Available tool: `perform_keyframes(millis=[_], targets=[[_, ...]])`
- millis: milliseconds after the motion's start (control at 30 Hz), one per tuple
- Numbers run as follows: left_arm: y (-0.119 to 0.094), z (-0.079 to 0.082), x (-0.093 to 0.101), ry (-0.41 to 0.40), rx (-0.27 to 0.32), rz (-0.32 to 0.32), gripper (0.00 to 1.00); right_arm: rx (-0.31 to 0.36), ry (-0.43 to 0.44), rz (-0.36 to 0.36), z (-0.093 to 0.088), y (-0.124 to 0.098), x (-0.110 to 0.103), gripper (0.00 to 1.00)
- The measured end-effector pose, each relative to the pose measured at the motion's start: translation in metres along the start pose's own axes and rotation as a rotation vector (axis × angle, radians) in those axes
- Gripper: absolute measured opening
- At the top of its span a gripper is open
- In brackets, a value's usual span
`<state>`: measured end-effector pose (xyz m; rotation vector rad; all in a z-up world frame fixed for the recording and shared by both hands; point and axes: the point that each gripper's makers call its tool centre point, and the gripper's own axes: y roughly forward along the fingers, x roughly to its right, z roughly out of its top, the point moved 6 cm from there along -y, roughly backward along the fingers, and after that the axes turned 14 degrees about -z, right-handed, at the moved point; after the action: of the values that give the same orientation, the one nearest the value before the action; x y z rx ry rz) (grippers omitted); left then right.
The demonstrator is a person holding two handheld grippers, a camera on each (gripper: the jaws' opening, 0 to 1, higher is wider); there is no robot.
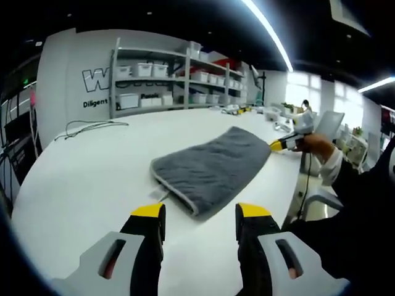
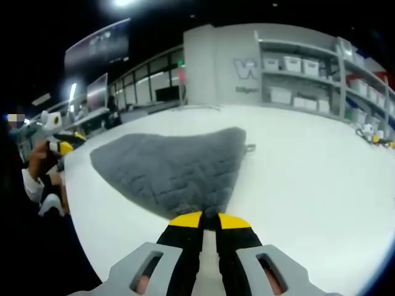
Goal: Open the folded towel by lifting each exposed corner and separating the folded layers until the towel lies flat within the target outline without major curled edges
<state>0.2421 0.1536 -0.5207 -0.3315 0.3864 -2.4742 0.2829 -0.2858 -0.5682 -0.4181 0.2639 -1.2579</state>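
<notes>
Left gripper view: a grey quilted towel [image 1: 213, 166] is seen lying folded on the white table [image 1: 92, 179], ahead of the left gripper [image 1: 200, 222]. The jaws are spread wide with nothing between them, held just short of the towel's near edge and apart from it. A small hanging loop [image 1: 162, 196] sticks out at the near left corner. At the towel's far end the right gripper [image 1: 279, 144] is seen, held in a person's hand [image 1: 316, 147] with a white cuff and dark sleeve reaching in from the right.

In the right gripper view the towel [image 2: 176, 168] spreads out ahead, and the right gripper [image 2: 208, 217] is seen with its yellow-tipped jaws pressed nearly together on a corner of the cloth; a pinch on the towel is judged likely, though which layer is caught cannot be told. The other hand and the left gripper [image 2: 66, 145] appear at the left edge, past the towel's far side. The loop [image 2: 249, 148] shows by the towel's right edge.

The placement is judged deliberate: one corner is gripped for lifting while the open left gripper is lined up low at the opposite end, ready to take an edge or hold it down. Both grippers are held low and nearly level with the tabletop, facing each other across the towel. The towel is not yet opened. No target outline can be made out on the table. Shelves with white bins [image 1: 157, 83] stand behind.
</notes>
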Motion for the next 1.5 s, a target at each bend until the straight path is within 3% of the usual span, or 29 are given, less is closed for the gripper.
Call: perform_keyframes(millis=[800, 1067, 1500], targets=[[0.010, -0.004, 0.006, -0.028, -0.010, -0.013, 0.45, 0.001, -0.001, 0.003, 0.001, 0.002, 0.003, 0.04], [0.023, -0.013, 0.031, -0.034, -0.025, -0.022, 0.45, 0.001, 0.001, 0.006, 0.001, 0.002, 0.003, 0.04], [0.024, -0.014, 0.024, -0.035, -0.033, -0.027, 0.42, 0.001, -0.001, 0.006, 0.000, 0.001, 0.004, 0.04]])
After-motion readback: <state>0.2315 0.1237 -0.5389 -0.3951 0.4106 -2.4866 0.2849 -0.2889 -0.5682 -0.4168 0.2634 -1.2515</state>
